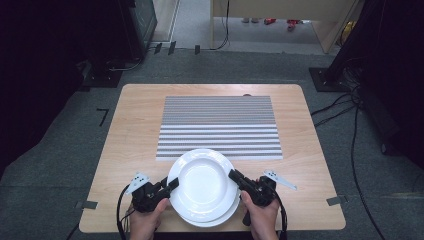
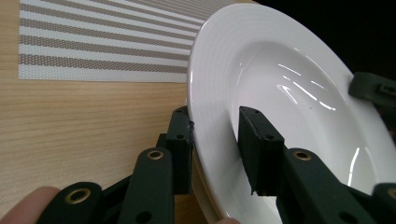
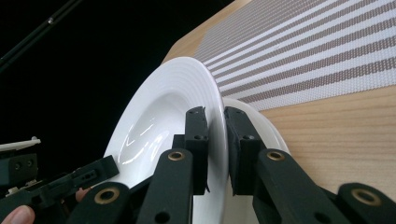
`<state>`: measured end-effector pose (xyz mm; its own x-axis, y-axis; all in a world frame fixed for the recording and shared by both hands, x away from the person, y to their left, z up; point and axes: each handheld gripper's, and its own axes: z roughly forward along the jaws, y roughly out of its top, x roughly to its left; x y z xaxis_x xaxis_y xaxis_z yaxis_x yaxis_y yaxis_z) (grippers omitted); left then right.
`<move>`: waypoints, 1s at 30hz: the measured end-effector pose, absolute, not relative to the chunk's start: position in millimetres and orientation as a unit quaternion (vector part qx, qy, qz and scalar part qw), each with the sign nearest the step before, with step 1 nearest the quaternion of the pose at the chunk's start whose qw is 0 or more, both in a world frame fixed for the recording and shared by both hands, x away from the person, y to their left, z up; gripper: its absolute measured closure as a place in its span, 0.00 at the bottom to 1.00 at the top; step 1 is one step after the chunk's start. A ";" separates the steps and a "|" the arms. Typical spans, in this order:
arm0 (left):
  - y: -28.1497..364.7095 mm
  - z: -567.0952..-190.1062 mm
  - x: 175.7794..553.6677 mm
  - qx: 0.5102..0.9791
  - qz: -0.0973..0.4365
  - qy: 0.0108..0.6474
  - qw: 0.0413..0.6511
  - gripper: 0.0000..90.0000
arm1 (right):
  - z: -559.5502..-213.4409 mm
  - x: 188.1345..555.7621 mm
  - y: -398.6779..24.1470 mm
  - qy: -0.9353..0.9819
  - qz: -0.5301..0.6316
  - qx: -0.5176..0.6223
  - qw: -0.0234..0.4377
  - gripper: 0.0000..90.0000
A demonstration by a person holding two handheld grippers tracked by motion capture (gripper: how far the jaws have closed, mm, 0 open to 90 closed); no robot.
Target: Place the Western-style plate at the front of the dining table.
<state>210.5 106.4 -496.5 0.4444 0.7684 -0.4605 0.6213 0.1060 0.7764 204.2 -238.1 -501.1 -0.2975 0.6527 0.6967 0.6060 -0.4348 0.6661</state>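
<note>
**Ana:** So, what is the biggest thing in view?

**Ben:** A pale wooden tabletop (image 1: 130, 140) with rounded corners, standing on grey carpet. On its far half lies a rectangular woven placemat (image 1: 218, 125) with grey and white stripes.

**Ana:** And nearer the person?

**Ben:** A round, glossy white ceramic plate (image 1: 202, 180) with a deep well and a ribbed rim sits at the near middle of the tabletop, its far rim overlapping the mat's near edge. A second white plate (image 1: 220, 219) lies under it; its edge peeks out at the near right.

**Ana:** Where are the hands?

**Ben:** Both come in from the near edge, one on each side of the upper plate. The person's left hand (image 1: 145, 220) holds the black left claw (image 1: 172, 184) at the plate's left rim. The right hand (image 1: 262, 217) holds the black right claw (image 1: 234, 175) at the right rim.

**Ana:** Are they gripping?

**Ben:** The right claw is clamped on the upper plate's rim, one jaw on top and one beneath, both pads pressing. On the left claw, the under jaw touches the rim's underside, while the upper jaw stands over the well with a small gap showing, so it straddles the rim without pinching.
</note>
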 end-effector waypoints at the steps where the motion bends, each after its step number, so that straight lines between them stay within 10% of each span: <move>1: 107.3 -495.8 212.6 0.664 0.062 0.522 0.531 0.76 | -500.5 204.7 -238.5 0.531 0.606 0.592 0.019 0.91; 30: 101.8 -458.2 261.2 0.656 0.054 0.499 0.564 0.82 | -473.7 240.6 -251.7 0.522 0.623 0.582 0.018 0.89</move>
